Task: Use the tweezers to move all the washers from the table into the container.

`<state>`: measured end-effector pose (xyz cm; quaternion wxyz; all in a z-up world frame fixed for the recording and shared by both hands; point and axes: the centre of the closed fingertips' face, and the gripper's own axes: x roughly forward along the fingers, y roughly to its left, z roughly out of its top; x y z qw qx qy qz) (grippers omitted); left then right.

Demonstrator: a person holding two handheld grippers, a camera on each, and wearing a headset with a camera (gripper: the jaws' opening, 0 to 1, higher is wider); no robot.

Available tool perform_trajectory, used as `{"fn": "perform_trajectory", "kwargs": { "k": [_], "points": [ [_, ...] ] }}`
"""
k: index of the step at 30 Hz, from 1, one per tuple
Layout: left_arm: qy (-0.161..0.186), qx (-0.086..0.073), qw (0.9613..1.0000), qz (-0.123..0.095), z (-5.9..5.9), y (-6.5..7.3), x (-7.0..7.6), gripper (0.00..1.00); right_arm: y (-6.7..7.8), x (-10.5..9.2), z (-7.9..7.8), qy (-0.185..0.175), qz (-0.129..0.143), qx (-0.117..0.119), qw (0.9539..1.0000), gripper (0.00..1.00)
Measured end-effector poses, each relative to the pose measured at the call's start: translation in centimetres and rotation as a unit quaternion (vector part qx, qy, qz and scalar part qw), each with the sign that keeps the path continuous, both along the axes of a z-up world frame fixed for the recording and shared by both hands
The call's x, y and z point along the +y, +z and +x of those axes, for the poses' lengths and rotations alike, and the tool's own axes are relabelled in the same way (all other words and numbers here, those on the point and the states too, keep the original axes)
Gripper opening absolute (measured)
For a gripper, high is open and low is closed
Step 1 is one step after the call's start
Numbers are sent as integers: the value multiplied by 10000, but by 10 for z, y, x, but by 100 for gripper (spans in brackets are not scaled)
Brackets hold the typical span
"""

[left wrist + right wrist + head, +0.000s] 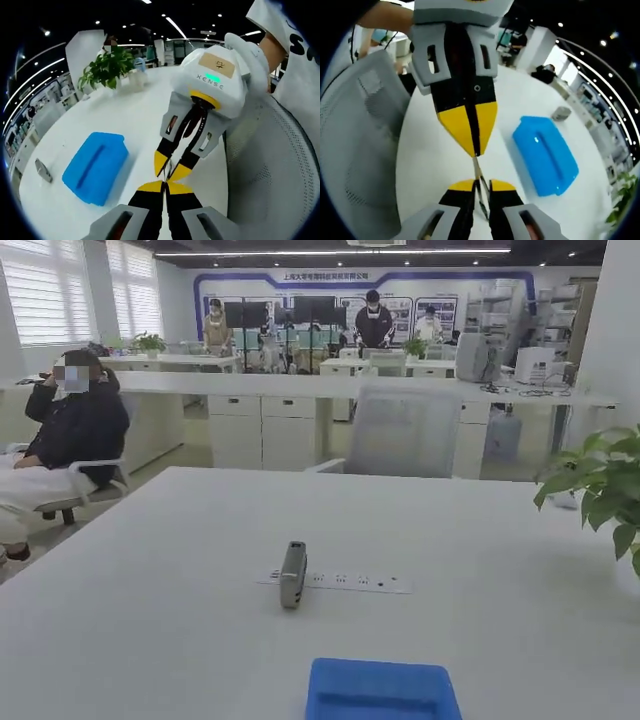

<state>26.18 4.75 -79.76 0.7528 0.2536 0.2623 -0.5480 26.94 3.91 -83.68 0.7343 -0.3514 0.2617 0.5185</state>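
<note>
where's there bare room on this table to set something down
Bare table lies left of the blue container and gray device, right of them toward the plant, and beyond the power strip to the far edge. Crowded: the near edge, where left gripper and right gripper meet at the tweezers.

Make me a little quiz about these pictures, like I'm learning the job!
1. Pick one: the container is A red, B blue, C green.
2. True or false: the right hand-held gripper is shut on the tweezers.
3. Fill the gap: the container sits on a white ____.
Key: 1 B. 2 True. 3 table.
</note>
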Motion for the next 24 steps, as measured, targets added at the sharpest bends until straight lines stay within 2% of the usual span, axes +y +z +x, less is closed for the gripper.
{"fn": "perform_trajectory", "kwargs": {
  "k": [3, 4, 6, 8, 12, 17, 19, 20, 21, 22, 23, 24],
  "points": [
    [-14, 16, 10000, 30, -1, -4, 2, 0, -1, -1, -1, -426, 198, 256, 9986, 12],
    [-24, -5, 10000, 47, 1, -6, 3, 0, -2, -2, 0, -532, 199, 263, 9980, 15],
    [-7, 1, 10000, 64, 3, -10, 5, 0, 2, -5, -3, -514, 279, 238, 9980, 18],
    [-18, -3, 9998, 184, 6, -17, 8, 0, 5, -10, -8, -658, 351, 291, 9968, 21],
    [-48, 19, 9992, 400, 9, -34, 15, 0, 18, -22, -19, -1100, 608, 427, 9911, 25],
    [-101, 18, 9980, 620, 14, -47, 18, 0, 35, -40, -34, -1650, 915, 523, 9806, 29],
    [-148, 16, 9973, 725, 15, -51, 20, 0, 40, -46, -39, -1943, 1123, 651, 9723, 31],
    [-166, 29, 9968, 785, 16, -53, 21, 0, 43, -47, -41, -2099, 1293, 768, 9661, 32],
    [-173, 39, 9964, 828, 16, -55, 22, 0, 45, -49, -43, -2217, 1382, 829, 9617, 34],
    [-182, 35, 9962, 851, 17, -56, 23, 0, 47, -52, -43, -2309, 1421, 844, 9588, 35],
    [-192, 44, 9957, 900, 18, -58, 24, 0, 50, -54, -42, -2318, 1395, 804, 9593, 38],
    [-199, 38, 9955, 927, 19, -58, 24, 0, 56, -56, -40, -2386, 1452, 708, 9576, 39]
  ]
}}
